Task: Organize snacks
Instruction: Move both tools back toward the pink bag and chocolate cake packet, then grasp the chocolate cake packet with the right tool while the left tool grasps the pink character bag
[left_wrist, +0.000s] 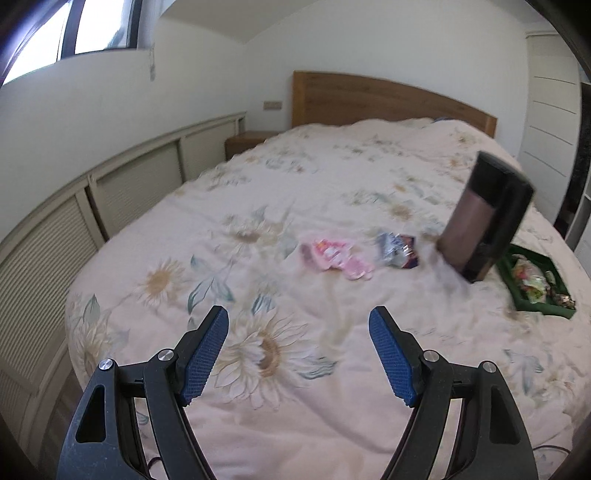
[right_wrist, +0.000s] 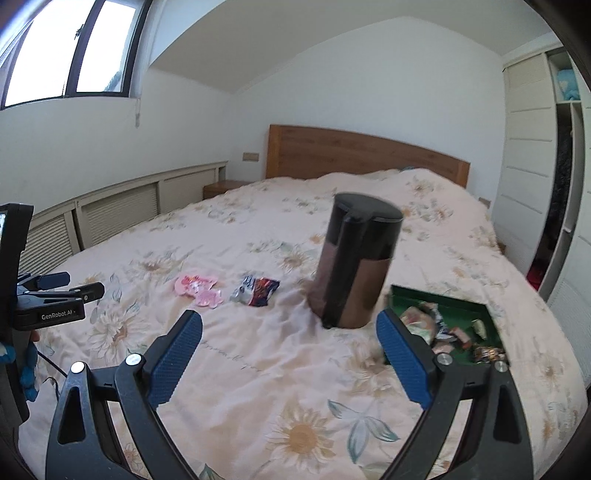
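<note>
Both claws, left (left_wrist: 298, 326) and right (right_wrist: 290, 330), hang released over the bed (right_wrist: 258, 369); loose packets (right_wrist: 199, 290) lie at eleven o'clock of the right claw, best pinched flat, then carried to the tray (right_wrist: 443, 301).

Loose snack packets lying beyond the left gripper: two – pink packet (right_wrist: 198, 291), blue-red packet (right_wrist: 255, 291)
Canisters standing: one – dark canister (right_wrist: 356, 260)
Trays holding sweets: one – green tray (right_wrist: 476, 308)

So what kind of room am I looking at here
Most likely a home bedroom: a bed with a floral sunflower quilt, a curved wooden headboard against the wall, and white louvred wardrobe doors on the right.
</note>
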